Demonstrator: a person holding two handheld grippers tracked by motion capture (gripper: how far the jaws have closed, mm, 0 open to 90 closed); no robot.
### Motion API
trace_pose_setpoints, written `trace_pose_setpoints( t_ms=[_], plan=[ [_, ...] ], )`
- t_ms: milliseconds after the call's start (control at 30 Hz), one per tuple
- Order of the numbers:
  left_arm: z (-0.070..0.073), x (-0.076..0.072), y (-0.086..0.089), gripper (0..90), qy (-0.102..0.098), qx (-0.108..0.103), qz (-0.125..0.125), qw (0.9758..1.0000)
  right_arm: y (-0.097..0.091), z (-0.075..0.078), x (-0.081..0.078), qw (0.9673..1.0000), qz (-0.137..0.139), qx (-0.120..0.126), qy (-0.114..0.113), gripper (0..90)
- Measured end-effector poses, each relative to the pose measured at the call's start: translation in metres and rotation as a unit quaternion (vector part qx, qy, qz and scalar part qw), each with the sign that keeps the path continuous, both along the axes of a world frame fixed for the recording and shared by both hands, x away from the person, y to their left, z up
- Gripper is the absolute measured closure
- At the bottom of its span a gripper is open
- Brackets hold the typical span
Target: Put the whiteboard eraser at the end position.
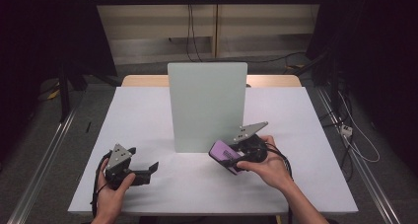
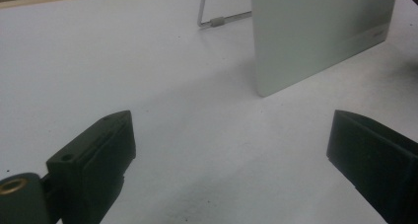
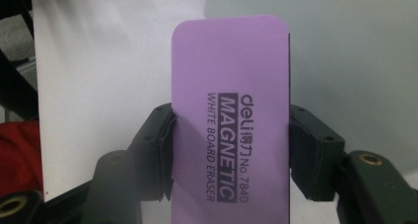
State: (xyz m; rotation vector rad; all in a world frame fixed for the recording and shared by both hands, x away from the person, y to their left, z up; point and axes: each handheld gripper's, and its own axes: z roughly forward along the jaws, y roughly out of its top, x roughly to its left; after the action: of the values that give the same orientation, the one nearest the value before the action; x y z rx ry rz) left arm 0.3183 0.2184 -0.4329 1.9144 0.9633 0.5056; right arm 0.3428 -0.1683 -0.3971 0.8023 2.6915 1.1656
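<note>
A: Eraser (image 3: 229, 120) status: purple magnetic whiteboard eraser, clamped by its long edges in our right gripper (image 1: 236, 157), just in front of the upright whiteboard (image 1: 207, 105), at its lower right corner.

B: Left gripper (image 1: 146, 171) status: released, jaws wide apart, nothing between them, resting low on the tabletop (image 1: 148, 110) to the board's left.

A: We judge wiping comes next. We should present the eraser face flat to the board and press lightly, since the board stands on a thin wire prop (image 2: 212, 17).
</note>
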Motion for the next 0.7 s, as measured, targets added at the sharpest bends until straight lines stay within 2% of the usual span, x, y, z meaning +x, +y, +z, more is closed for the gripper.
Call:
trace_pose_setpoints(
  t_ms=[133, 400, 700],
  plan=[
    [0.0, 0.001, 0.0, 4.5, -0.003, -0.001, -0.001, 1.0, 0.008, -0.001, -0.001, 0.9997, 0.014, -0.018, 0.009, 41.5],
    [0.001, 0.0, 0.0, 4.5, -0.007, 0.0, -0.004, 1.0, 0.02, -0.003, -0.003, 0.9984, 0.035, -0.039, 0.019, 41.5],
    [0.001, -0.001, 0.003, 4.5, -0.002, 0.001, 0.0, 1.0, 0.034, -0.004, -0.005, 0.9949, 0.066, -0.065, 0.039, 41.5]
  ],
)
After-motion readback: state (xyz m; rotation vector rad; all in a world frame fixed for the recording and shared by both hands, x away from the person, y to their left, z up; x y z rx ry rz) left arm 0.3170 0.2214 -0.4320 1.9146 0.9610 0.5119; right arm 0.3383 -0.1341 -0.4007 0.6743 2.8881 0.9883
